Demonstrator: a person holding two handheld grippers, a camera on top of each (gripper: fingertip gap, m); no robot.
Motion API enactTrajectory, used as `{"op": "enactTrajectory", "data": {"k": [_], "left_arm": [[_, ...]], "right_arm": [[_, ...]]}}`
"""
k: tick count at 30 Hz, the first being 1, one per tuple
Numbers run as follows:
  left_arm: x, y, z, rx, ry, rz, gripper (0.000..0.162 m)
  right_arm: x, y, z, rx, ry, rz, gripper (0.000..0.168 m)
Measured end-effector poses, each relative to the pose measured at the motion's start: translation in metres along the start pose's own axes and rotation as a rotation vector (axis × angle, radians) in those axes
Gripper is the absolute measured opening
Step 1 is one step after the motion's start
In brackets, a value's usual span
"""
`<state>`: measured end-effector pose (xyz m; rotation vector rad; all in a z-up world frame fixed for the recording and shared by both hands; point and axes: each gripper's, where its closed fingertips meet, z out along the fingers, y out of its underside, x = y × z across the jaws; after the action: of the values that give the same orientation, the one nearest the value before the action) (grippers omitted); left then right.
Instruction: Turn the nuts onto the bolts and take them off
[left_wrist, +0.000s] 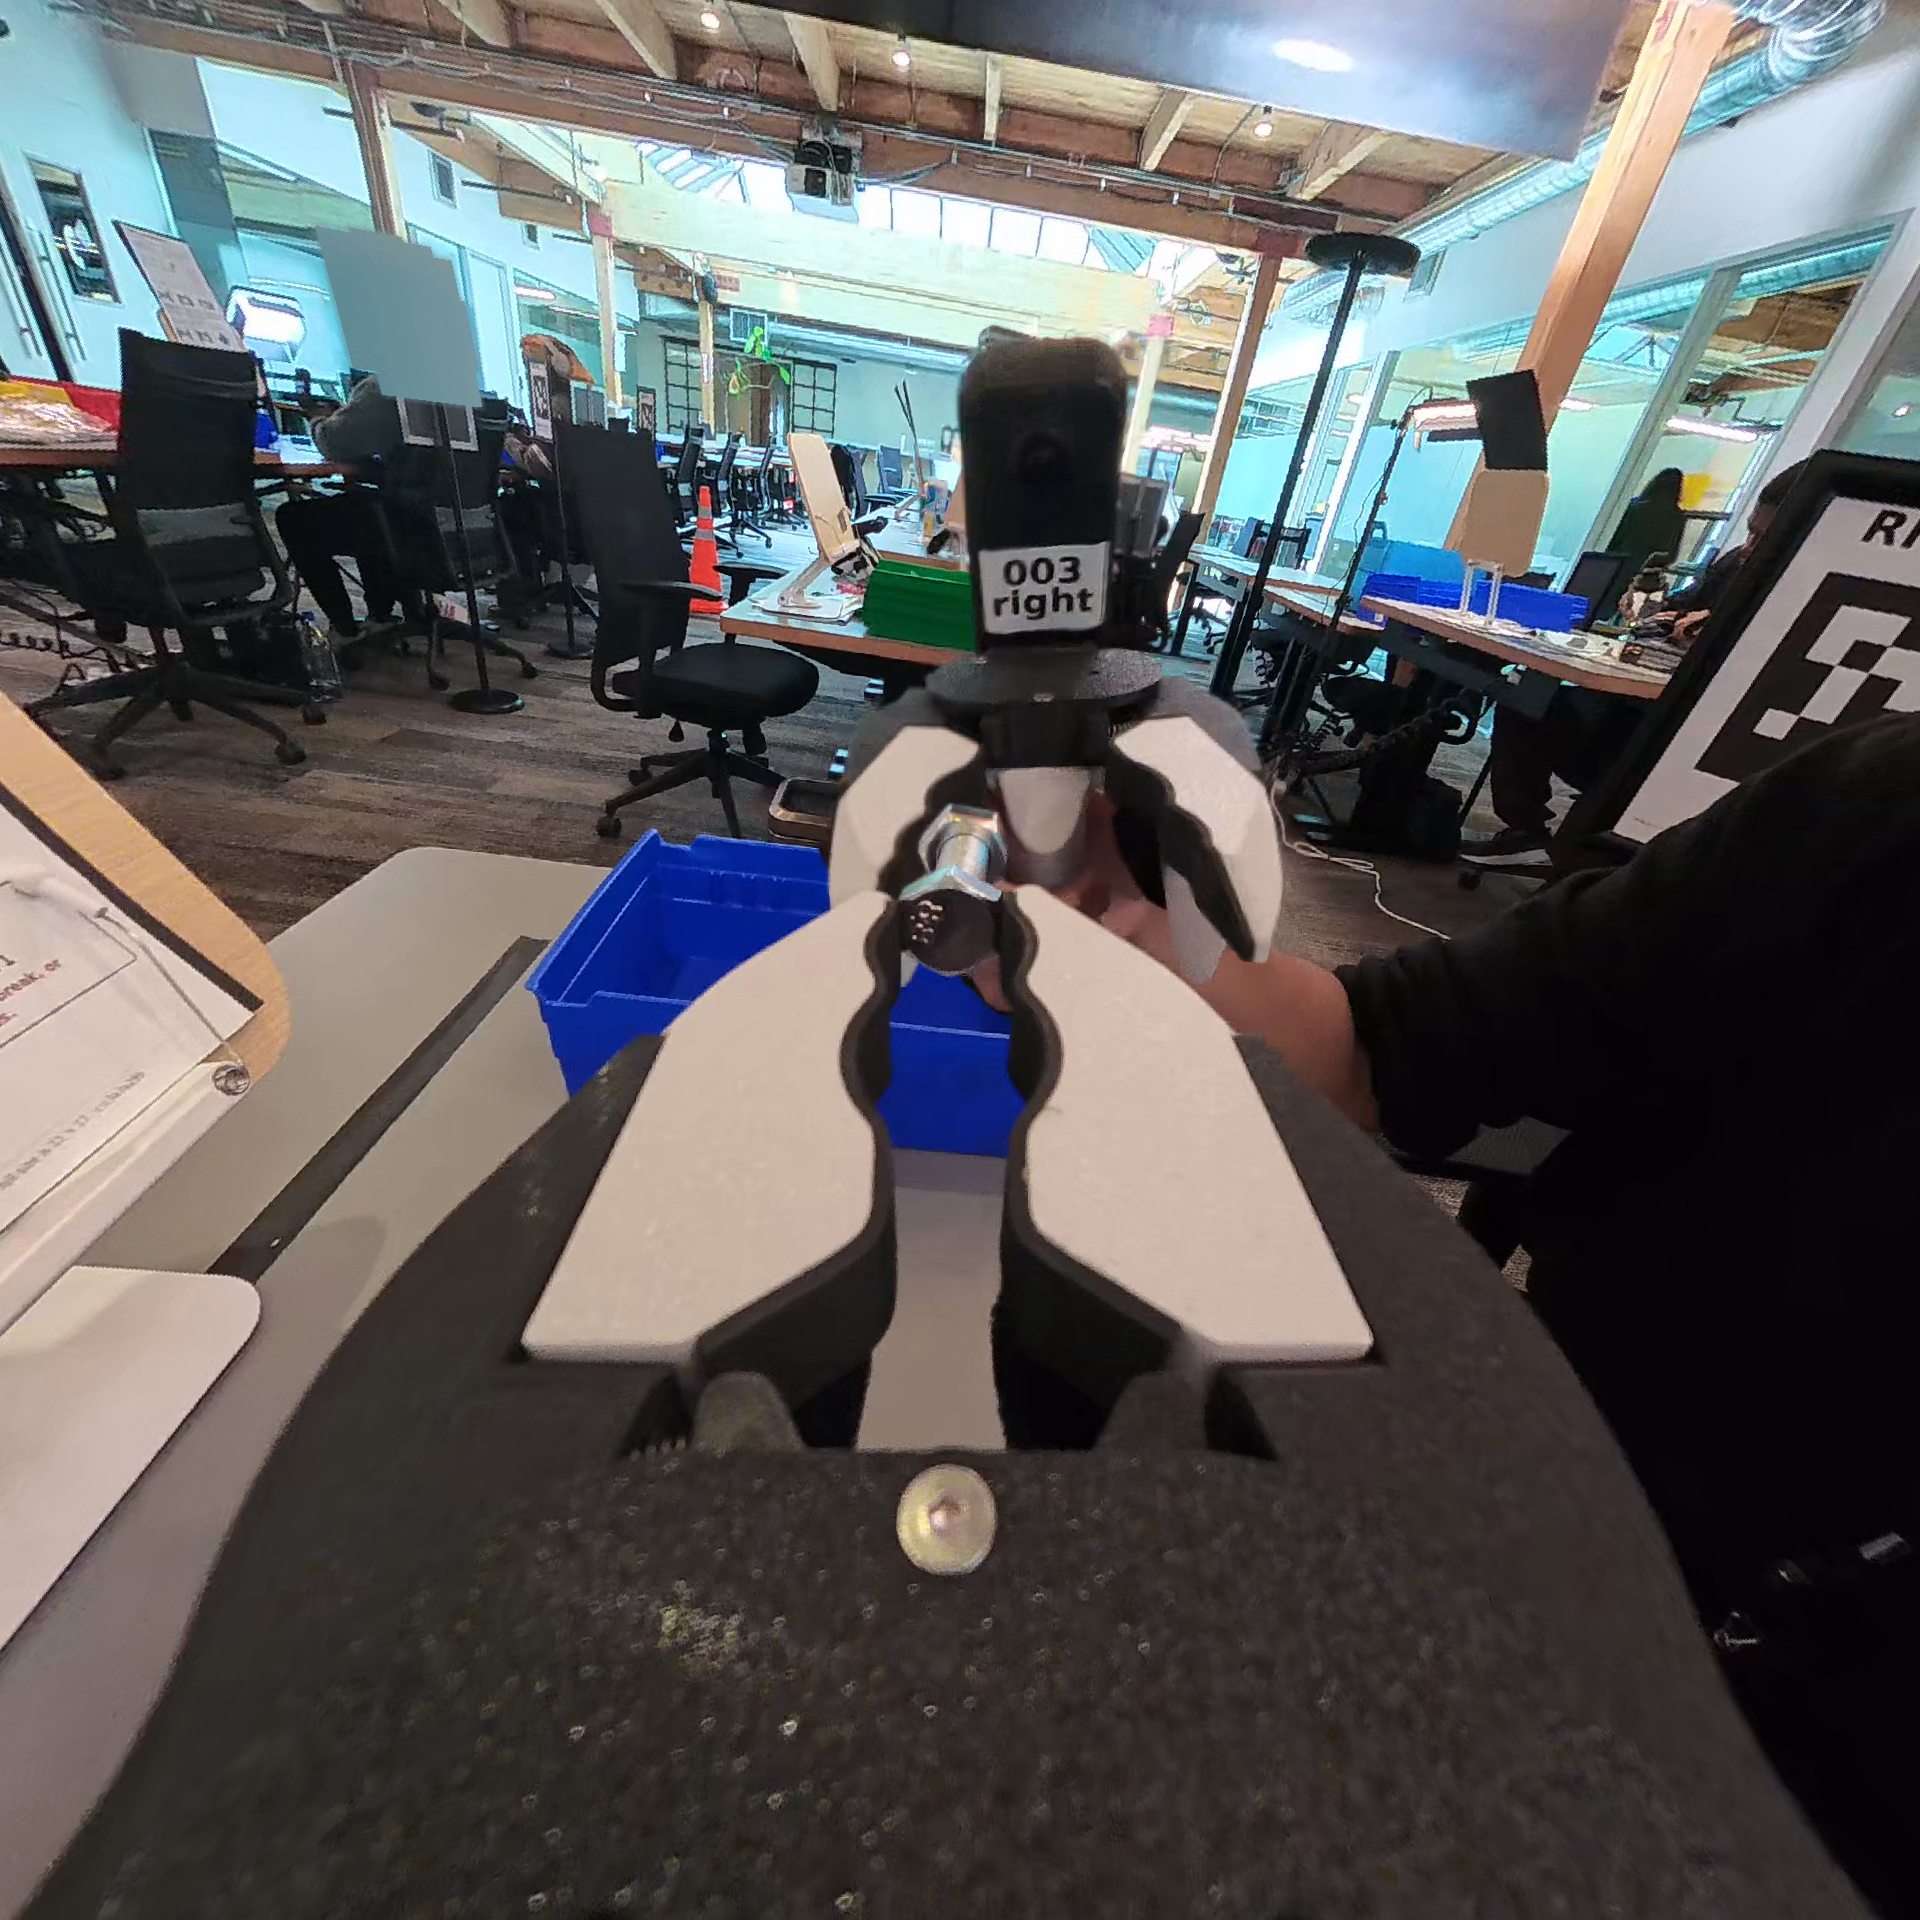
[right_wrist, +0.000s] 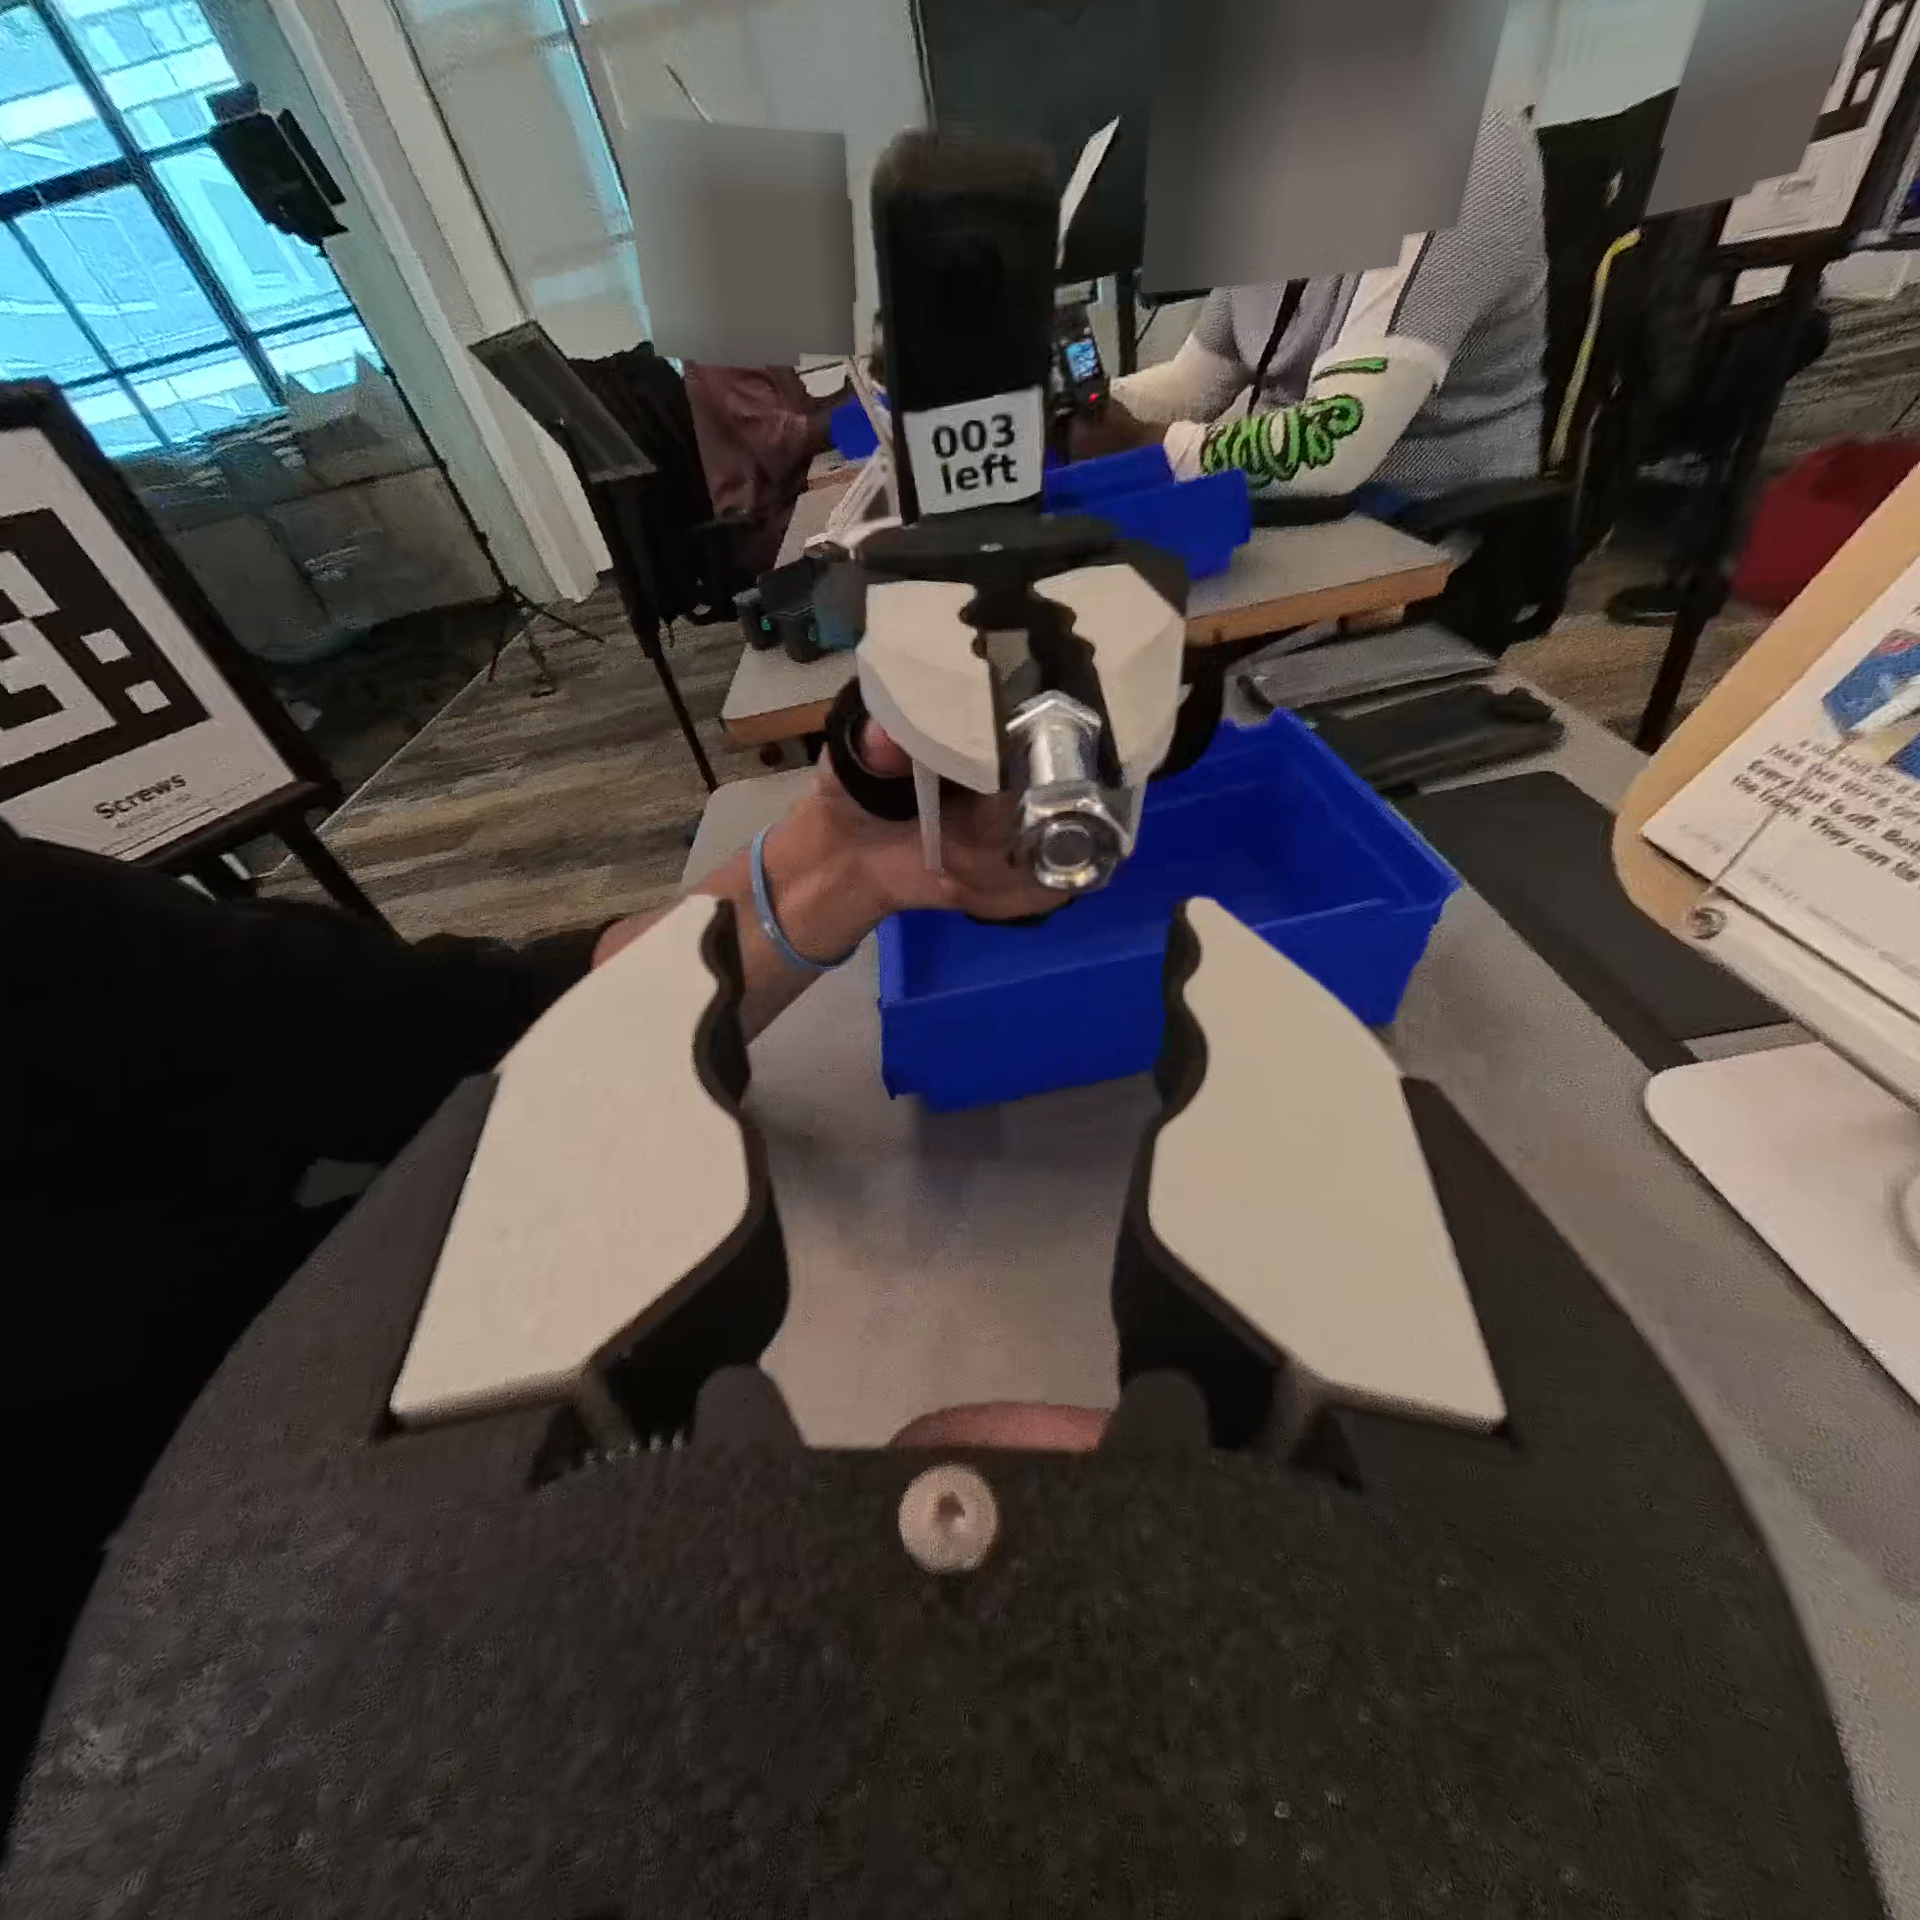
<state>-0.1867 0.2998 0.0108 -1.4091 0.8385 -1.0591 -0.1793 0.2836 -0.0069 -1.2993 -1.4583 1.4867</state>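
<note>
Bolt (left_wrist: 951, 906) with nut (left_wrist: 961, 840) threaded on is clamped by its head in my left gripper (left_wrist: 951, 935) above the blue bin (left_wrist: 665, 935), shank pointing at my right gripper (right_wrist: 951, 914), whose fingers are spread apart just short of the nut.

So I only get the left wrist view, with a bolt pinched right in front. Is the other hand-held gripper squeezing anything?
Observer: No. The right wrist view shows the right hand-held gripper open, fingers wide apart, nothing between them.
Operator: How far along is the nut?
Observer: The nut sits near the free end of the bolt; the tip just pokes through.
Operator: Who holds my side?
Observer: A hand wearing a blue wristband holds the left hand-held gripper.
</note>
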Motion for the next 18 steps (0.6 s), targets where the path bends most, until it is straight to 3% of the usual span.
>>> {"op": "enactTrajectory", "data": {"k": [7,10,13,18], "left_arm": [[-0.004,0.002,0.000,-0.006,-0.010,-0.011,0.016],[-0.006,0.002,-0.002,0.002,-0.016,-0.015,0.017],[-0.006,0.002,-0.002,0.001,-0.014,-0.009,0.016],[-0.004,0.005,0.000,-0.029,-0.035,0.041,0.016]], "right_arm": [[0.000,-0.021,-0.003,0.124,0.073,-0.116,0.079],[0.013,-0.016,-0.007,0.100,0.101,-0.030,0.073],[0.021,-0.009,-0.008,0.071,0.076,0.098,0.052],[0.011,-0.005,-0.004,0.086,-0.084,0.278,0.054]]}}
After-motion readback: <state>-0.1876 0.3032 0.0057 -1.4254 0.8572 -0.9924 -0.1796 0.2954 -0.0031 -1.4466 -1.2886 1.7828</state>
